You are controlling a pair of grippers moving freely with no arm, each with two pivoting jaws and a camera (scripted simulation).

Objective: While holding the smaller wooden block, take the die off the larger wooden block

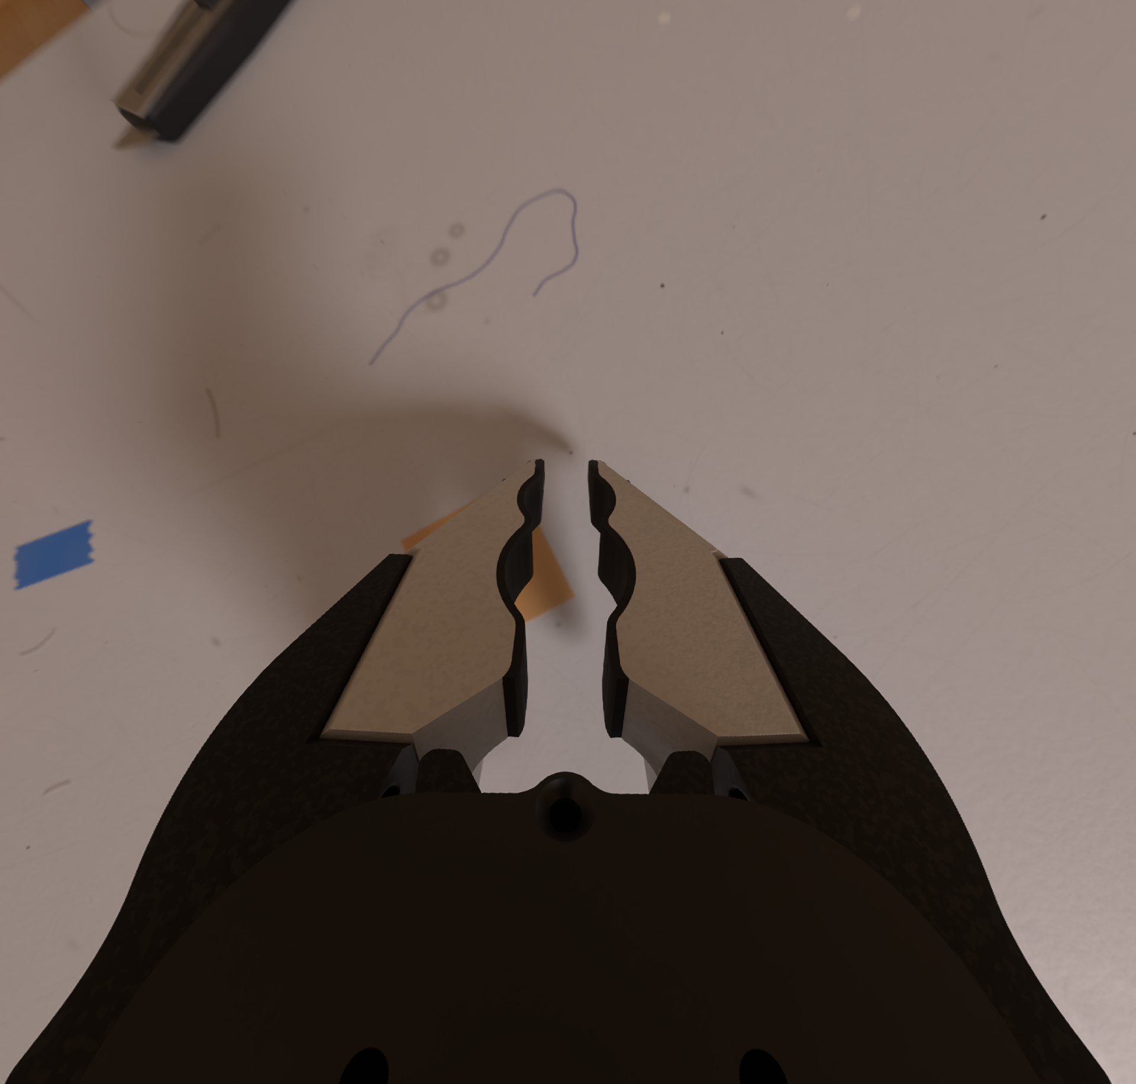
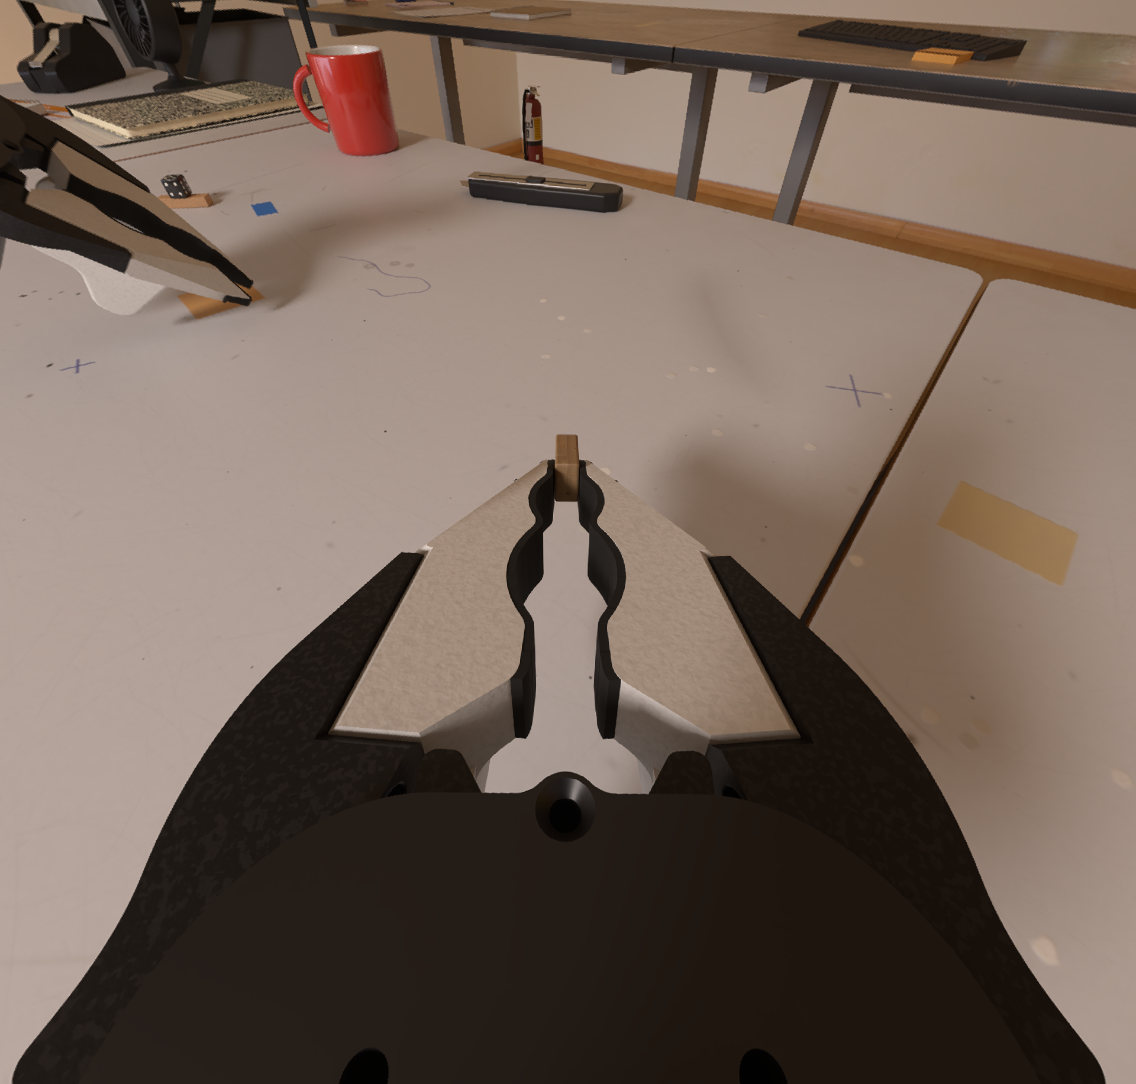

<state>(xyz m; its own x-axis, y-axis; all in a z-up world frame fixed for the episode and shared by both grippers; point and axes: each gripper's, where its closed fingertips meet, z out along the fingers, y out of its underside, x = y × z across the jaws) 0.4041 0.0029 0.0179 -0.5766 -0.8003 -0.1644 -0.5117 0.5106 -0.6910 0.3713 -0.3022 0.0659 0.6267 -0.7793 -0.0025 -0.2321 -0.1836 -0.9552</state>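
My right gripper [image 2: 566,478] is shut on the smaller wooden block [image 2: 566,451], which stands upright between its tips above the white table. The dark die [image 2: 175,184] sits on the larger wooden block [image 2: 189,200], far off at the left of the right wrist view. My left gripper [image 1: 566,464] is open by a narrow gap and empty, tips low over the table above an orange tape patch [image 1: 544,587]. It also shows in the right wrist view [image 2: 240,293], nearer than the die. Neither the die nor the larger block shows in the left wrist view.
A black utility knife [image 2: 544,189] lies mid-table and also shows in the left wrist view [image 1: 190,52]. A red mug [image 2: 353,101] and a notebook [image 2: 184,105] stand behind the die. Blue tape [image 2: 264,208] lies beside the larger block. A table seam [image 2: 891,452] runs along the right.
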